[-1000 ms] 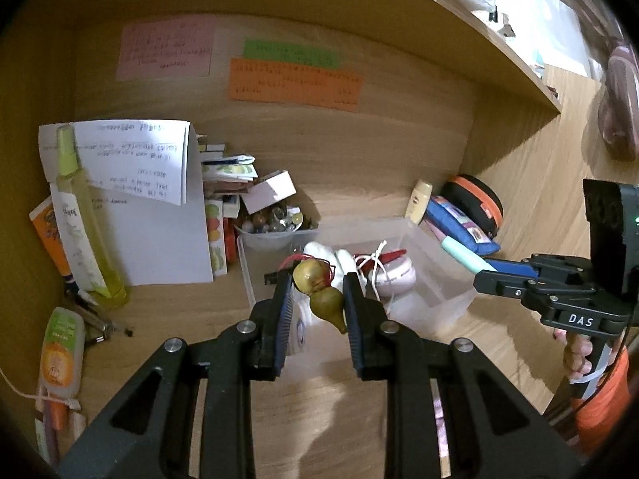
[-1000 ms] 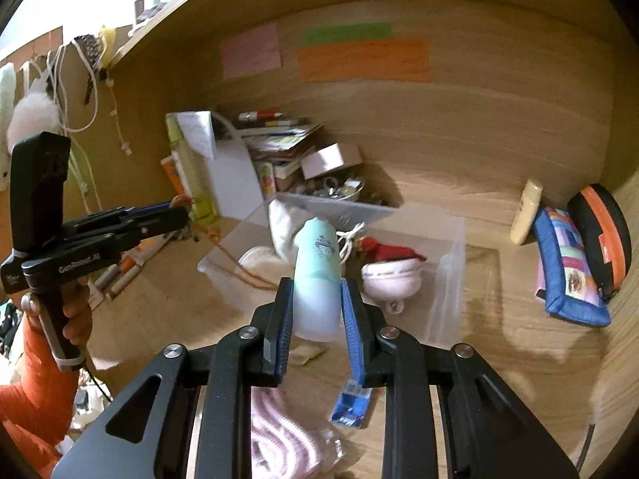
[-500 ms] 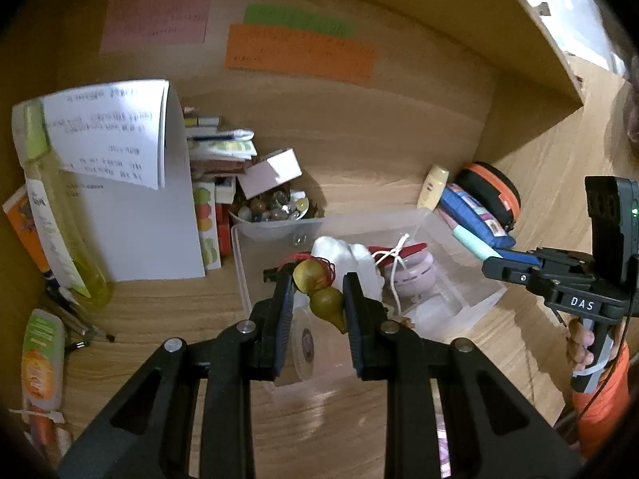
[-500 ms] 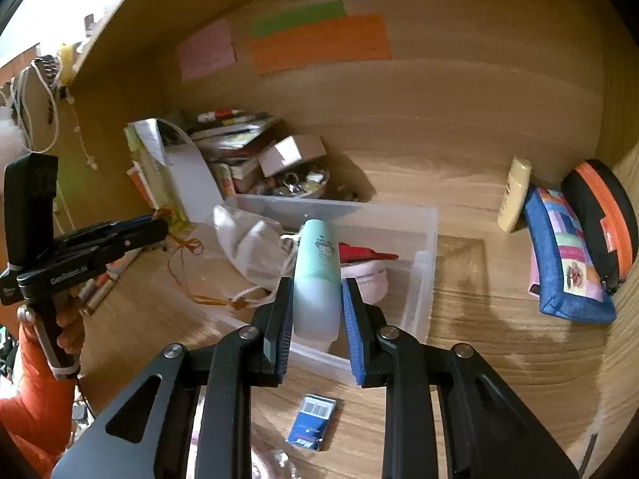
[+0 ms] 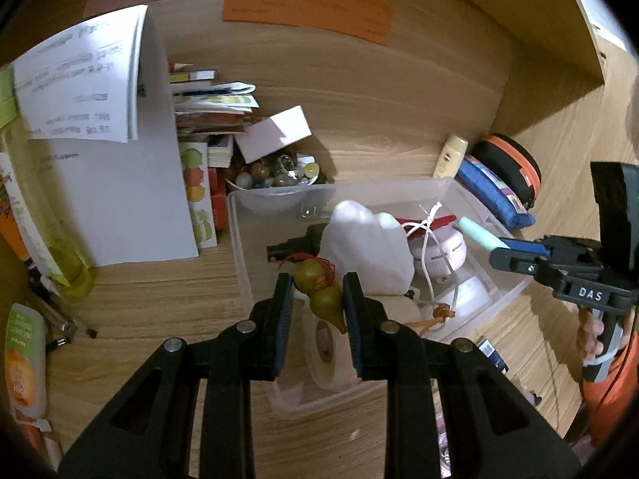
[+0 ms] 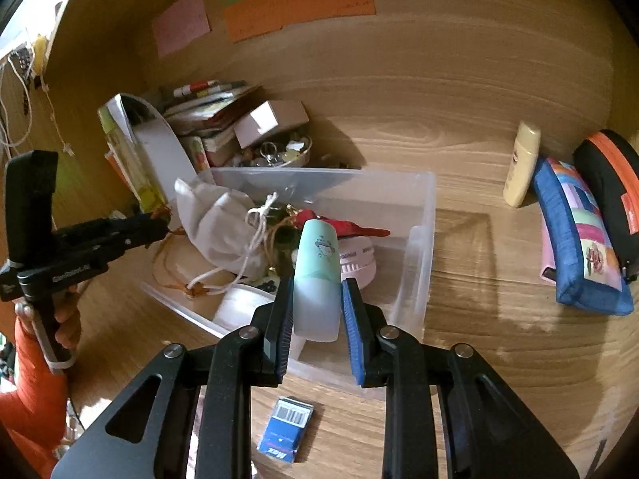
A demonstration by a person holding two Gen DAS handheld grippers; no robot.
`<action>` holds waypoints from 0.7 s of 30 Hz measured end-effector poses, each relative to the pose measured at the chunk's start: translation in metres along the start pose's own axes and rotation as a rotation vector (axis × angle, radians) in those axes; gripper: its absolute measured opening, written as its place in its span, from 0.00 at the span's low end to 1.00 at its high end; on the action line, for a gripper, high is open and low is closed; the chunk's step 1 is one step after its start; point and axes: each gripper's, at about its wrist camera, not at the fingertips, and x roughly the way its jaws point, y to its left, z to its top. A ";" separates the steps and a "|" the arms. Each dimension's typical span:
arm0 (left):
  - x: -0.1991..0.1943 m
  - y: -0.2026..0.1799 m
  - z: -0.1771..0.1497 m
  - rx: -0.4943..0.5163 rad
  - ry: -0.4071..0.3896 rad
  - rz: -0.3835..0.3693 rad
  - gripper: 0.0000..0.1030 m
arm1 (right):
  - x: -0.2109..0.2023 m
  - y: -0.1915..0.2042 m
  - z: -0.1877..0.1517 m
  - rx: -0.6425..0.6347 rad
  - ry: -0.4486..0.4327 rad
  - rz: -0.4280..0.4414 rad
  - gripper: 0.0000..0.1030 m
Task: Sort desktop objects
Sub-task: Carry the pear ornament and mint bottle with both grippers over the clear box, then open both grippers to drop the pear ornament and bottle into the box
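Two grips above the clear bin (image 6: 419, 239): left gripper (image 5: 315, 299) clamps a gourd charm (image 5: 319, 291); right gripper (image 6: 317, 303) clamps a mint tube (image 6: 317, 263).

Desk (image 5: 151, 299): wood, pale grain, smooth with a soft sheen under your grippers.
Bin (image 5: 239, 247): clear plastic, frosted walls, at 12 o'clock from your left gripper (image 5: 315, 303).
Pouch (image 5: 367, 247): white cloth, matt and creased, inside the bin.
Gourd charm (image 5: 319, 291): glossy olive-brown skin, between the left pads.
Tube (image 6: 317, 279): smooth plastic, mint cap over translucent body, in your right gripper (image 6: 317, 311).
Gripper frames: matt black plastic, metal screws.
Notes (image 6: 295, 4): matt paper at 12 o'clock.
Pencil case (image 6: 579, 239): woven cloth at 3 o'clock.
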 end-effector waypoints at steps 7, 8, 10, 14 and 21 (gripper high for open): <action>0.005 0.003 -0.001 -0.004 -0.003 -0.005 0.24 | 0.011 0.003 0.001 -0.034 0.022 -0.055 0.21; 0.005 0.004 -0.001 -0.009 -0.004 -0.010 0.26 | 0.012 0.003 0.001 -0.037 0.023 -0.063 0.21; 0.005 0.005 -0.001 -0.013 -0.005 -0.006 0.30 | 0.014 0.005 0.001 -0.046 0.026 -0.076 0.21; 0.004 0.008 -0.001 -0.023 -0.001 -0.016 0.32 | 0.016 0.009 0.000 -0.064 0.035 -0.098 0.21; 0.001 0.003 -0.001 -0.005 -0.001 -0.003 0.34 | 0.009 0.018 -0.003 -0.089 0.023 -0.137 0.35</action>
